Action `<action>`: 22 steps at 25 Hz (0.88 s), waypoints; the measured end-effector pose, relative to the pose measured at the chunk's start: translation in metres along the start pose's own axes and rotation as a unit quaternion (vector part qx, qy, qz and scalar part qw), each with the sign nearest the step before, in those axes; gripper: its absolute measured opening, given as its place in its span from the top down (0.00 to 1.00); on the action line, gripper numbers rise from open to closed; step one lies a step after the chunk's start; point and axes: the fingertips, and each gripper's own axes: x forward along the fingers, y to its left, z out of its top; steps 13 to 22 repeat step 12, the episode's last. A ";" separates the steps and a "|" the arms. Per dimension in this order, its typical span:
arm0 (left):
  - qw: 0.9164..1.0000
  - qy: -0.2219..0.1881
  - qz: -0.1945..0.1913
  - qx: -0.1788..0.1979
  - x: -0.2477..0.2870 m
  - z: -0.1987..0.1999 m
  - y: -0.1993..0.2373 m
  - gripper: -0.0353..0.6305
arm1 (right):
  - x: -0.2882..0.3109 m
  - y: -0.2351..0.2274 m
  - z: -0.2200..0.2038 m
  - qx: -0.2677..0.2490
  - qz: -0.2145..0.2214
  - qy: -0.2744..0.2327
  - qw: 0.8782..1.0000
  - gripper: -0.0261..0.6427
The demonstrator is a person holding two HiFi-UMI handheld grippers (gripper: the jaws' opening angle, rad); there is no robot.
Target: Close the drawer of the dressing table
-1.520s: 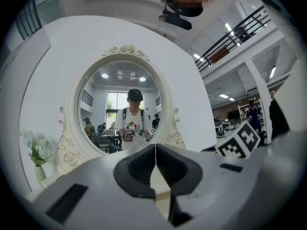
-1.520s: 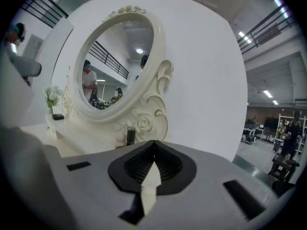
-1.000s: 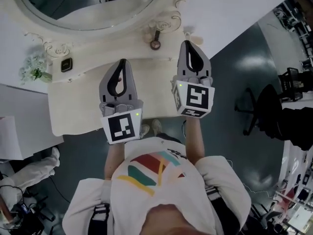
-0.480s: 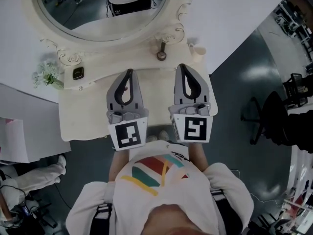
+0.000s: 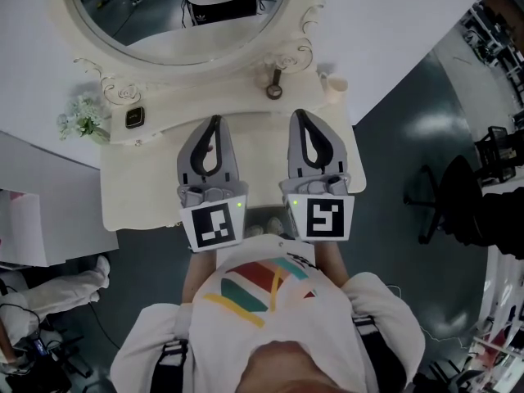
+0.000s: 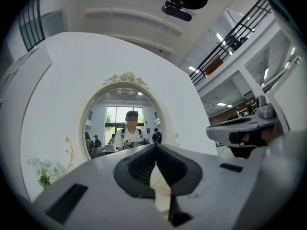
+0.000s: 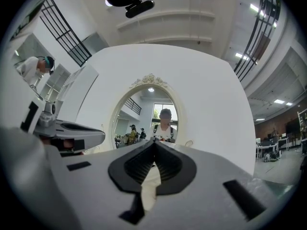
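Observation:
The cream dressing table point(image 5: 143, 182) stands against a white wall under its oval mirror point(image 5: 176, 11). No drawer front shows below the tabletop's near edge in the head view. My left gripper point(image 5: 215, 120) and right gripper point(image 5: 297, 114) hover side by side over the tabletop, both shut and holding nothing. They point at the mirror. The left gripper view shows my left gripper point(image 6: 154, 146) with jaws closed and the mirror point(image 6: 120, 123) ahead. The right gripper view shows my right gripper point(image 7: 154, 141) the same way, facing the mirror point(image 7: 144, 116).
On the table's back ledge sit a flower sprig point(image 5: 80, 121), a small dark square object point(image 5: 135, 118), a ring-handled item point(image 5: 273, 88) and a pale cup point(image 5: 336, 84). A black office chair point(image 5: 446, 191) stands to the right. A person's leg point(image 5: 49, 289) is at lower left.
My right gripper drew back from the table's back ledge and now sits level with the left. Both stayed shut. The left gripper barely shifted.

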 end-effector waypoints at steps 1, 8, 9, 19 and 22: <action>1.000 0.000 0.000 0.001 -0.001 0.000 0.000 0.94 | 0.000 0.000 0.000 -0.002 0.001 0.000 1.000 0.96; 1.000 -0.002 0.002 0.004 -0.004 0.002 0.000 0.94 | -0.004 0.000 0.000 -0.006 0.003 -0.003 1.000 0.96; 1.000 -0.002 0.002 0.005 -0.004 0.001 0.000 0.94 | -0.004 0.000 0.000 -0.008 0.003 -0.003 1.000 0.96; 1.000 0.000 0.002 0.004 -0.004 0.000 0.001 0.94 | -0.004 -0.001 -0.002 -0.012 0.001 -0.001 1.000 0.96; 1.000 0.000 0.002 0.004 -0.004 0.000 0.001 0.94 | -0.004 -0.001 -0.002 -0.012 0.001 -0.001 1.000 0.96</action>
